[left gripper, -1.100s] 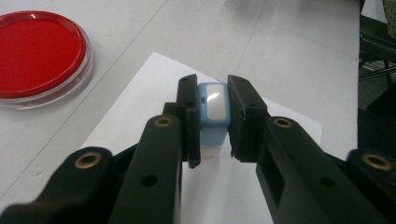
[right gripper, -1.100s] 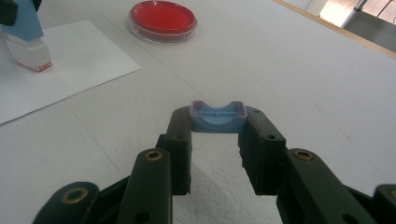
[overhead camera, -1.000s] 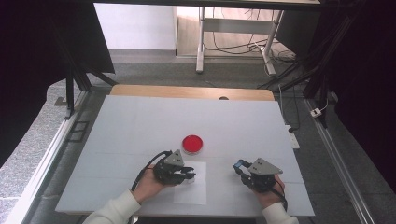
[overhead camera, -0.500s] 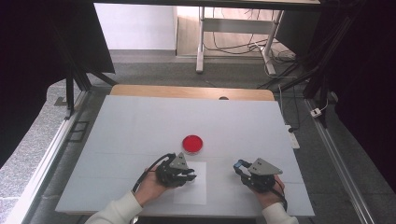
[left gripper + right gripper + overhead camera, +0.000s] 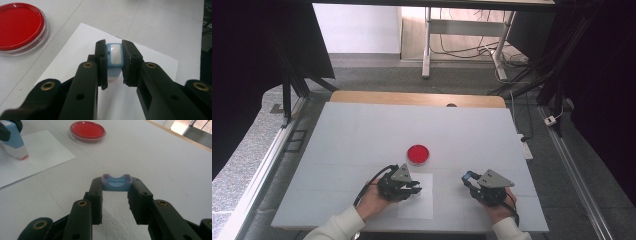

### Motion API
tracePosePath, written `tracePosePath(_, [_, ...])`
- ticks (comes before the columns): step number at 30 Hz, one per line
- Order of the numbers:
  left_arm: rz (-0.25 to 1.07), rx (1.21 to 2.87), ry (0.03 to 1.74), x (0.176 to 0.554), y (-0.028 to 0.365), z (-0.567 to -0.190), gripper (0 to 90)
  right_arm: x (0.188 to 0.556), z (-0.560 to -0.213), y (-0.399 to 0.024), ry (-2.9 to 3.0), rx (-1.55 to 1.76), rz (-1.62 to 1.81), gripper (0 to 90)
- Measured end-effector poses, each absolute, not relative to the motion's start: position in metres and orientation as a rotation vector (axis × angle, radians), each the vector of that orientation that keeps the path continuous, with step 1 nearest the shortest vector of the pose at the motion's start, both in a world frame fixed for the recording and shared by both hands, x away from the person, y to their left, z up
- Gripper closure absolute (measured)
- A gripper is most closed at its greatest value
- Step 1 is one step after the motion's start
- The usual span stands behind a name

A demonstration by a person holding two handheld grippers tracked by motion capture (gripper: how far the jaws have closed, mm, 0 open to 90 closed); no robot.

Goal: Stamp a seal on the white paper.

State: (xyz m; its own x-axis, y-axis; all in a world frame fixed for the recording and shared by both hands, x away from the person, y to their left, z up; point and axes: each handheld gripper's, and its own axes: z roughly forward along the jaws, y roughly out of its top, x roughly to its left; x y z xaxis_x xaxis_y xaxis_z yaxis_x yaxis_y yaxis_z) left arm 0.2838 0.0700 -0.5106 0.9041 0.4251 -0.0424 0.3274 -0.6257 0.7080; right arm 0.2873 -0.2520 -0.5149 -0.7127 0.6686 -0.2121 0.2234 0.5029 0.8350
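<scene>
My left gripper [image 5: 115, 50] is shut on a light-blue and white stamp [image 5: 115, 57], holding it upright over a white sheet of paper [image 5: 152, 62]. In the right gripper view the stamp [image 5: 13, 141] has its red-edged base down at the paper [image 5: 42, 150]; whether it presses on the sheet I cannot tell. My right gripper [image 5: 116, 185] is shut on a small blue cap [image 5: 116, 183], low over the table. A round clear dish with a red ink pad [image 5: 418, 154] sits just beyond the paper [image 5: 422, 205]. In the high view my left gripper [image 5: 414, 188] and my right gripper [image 5: 468, 178] stand near the front edge.
The white tabletop [image 5: 362, 135] stretches wide behind the dish, with a wooden strip [image 5: 412, 98] along its far edge. Metal rails [image 5: 572, 170] run along both sides of the table. Beyond it stand table legs and cables [image 5: 452, 47] on the floor.
</scene>
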Motion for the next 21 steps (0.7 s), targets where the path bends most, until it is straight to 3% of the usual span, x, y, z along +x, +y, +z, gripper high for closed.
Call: tracePosePath(21, [0.210,2.277,0.514,0.2783,0.0717,-0.5139,76.0,0.2869,-0.5148,-0.2518,2.225,0.727,1.140,64.9])
